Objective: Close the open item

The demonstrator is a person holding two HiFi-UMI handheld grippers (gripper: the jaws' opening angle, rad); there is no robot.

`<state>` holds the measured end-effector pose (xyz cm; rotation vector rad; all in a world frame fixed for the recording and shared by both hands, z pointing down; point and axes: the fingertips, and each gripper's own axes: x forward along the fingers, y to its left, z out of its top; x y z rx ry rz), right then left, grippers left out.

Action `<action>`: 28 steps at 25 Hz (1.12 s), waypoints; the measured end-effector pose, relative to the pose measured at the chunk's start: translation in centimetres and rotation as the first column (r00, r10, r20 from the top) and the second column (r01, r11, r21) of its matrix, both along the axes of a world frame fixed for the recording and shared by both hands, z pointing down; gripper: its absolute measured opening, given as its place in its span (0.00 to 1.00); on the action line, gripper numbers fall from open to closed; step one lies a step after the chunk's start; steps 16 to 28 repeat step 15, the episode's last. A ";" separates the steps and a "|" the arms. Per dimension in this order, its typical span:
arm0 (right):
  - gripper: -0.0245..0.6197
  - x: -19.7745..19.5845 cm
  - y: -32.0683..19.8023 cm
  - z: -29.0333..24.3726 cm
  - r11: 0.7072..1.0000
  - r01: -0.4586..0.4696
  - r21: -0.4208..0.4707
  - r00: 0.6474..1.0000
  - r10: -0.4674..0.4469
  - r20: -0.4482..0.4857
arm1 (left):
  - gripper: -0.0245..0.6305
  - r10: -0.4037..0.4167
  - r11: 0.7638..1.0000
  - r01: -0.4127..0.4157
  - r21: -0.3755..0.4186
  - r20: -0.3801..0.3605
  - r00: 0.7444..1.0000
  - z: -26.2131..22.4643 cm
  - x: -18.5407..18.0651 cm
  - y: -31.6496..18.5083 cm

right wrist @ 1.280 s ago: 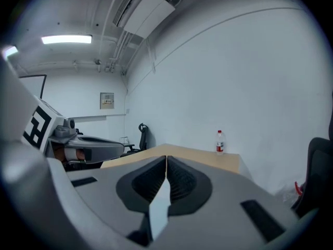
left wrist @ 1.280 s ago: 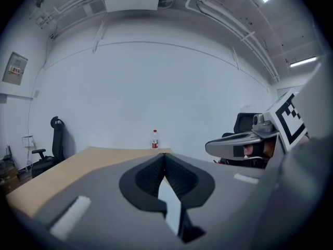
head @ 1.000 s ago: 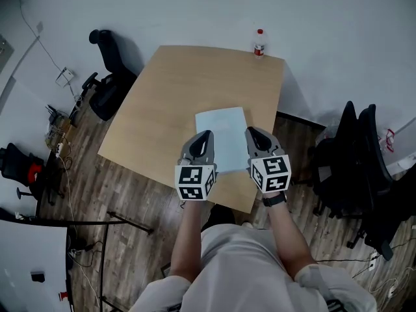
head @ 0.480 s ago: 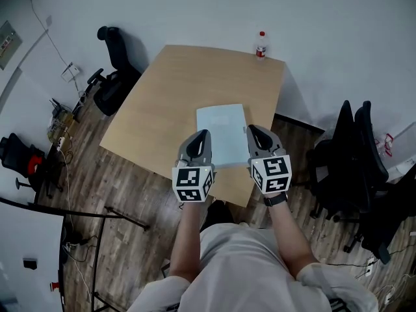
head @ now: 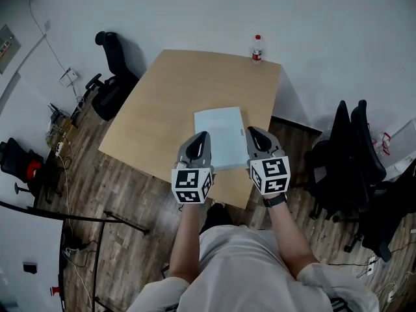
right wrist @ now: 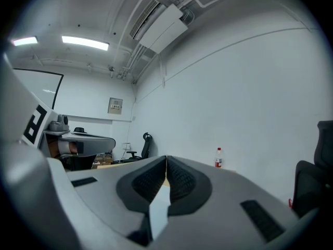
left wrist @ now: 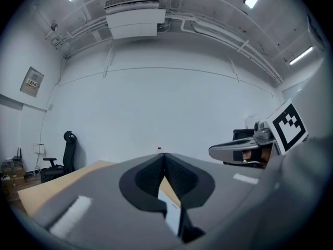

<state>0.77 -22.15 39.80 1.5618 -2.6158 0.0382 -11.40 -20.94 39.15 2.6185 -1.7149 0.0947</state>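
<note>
Shows a pale blue booklet [head: 220,137] as one flat rectangle on the wooden table [head: 162,103], between left gripper [head: 204,136] and right gripper [head: 251,130]. Finds both pairs of jaws pressed together, gripping nothing. Leaves bare tabletop ahead and leftward, the near table edge just below the grippers, a water bottle [head: 258,47] at the far edge.

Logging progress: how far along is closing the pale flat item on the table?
Done: unclear; the pale flat item lies on the table as one rectangle, no raised cover showing. In hand: nothing; the left gripper and right gripper hover at its near corners, jaws together. Left: any closing, if it is open.
</note>
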 end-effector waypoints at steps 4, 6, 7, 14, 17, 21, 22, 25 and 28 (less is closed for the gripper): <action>0.06 -0.1 -0.2 0.2 1.000 -0.006 -0.005 1.000 0.006 -0.003 | 0.05 0.004 1.000 -0.004 -0.010 0.004 1.000 0.4 -0.1 -0.3; 0.06 0.0 -0.4 0.4 1.000 -0.008 -0.010 1.000 0.008 -0.002 | 0.05 0.006 1.000 -0.006 -0.015 0.003 1.000 0.7 0.0 -0.4; 0.06 0.0 -0.5 0.5 1.000 -0.008 -0.012 1.000 0.008 -0.003 | 0.05 0.007 1.000 -0.007 -0.018 0.002 1.000 0.8 0.0 -0.5; 0.06 -1.6 -1.5 1.7 1.000 0.001 -0.031 1.000 -0.001 -0.017 | 0.05 0.017 0.999 -0.017 -0.040 0.005 1.000 1.9 -1.1 -1.7; 0.06 -2.0 -1.7 1.8 0.999 0.002 -0.034 1.000 -0.003 -0.019 | 0.05 0.018 0.999 -0.018 -0.043 0.007 1.000 2.1 -1.5 -1.8; 0.06 -2.0 -1.7 1.8 0.999 0.002 -0.034 1.000 -0.003 -0.019 | 0.05 0.018 0.999 -0.018 -0.043 0.007 1.000 2.1 -1.5 -1.8; 0.06 -2.0 -1.7 1.8 0.999 0.002 -0.034 1.000 -0.003 -0.019 | 0.05 0.018 0.999 -0.018 -0.043 0.007 1.000 2.1 -1.5 -1.8; 0.06 -2.0 -1.7 1.8 0.999 0.002 -0.034 1.000 -0.003 -0.019 | 0.05 0.018 0.999 -0.018 -0.043 0.007 1.000 2.1 -1.5 -1.8; 0.06 -2.0 -1.7 1.8 0.999 0.002 -0.034 1.000 -0.003 -0.019 | 0.05 0.018 0.999 -0.018 -0.043 0.007 1.000 2.1 -1.5 -1.8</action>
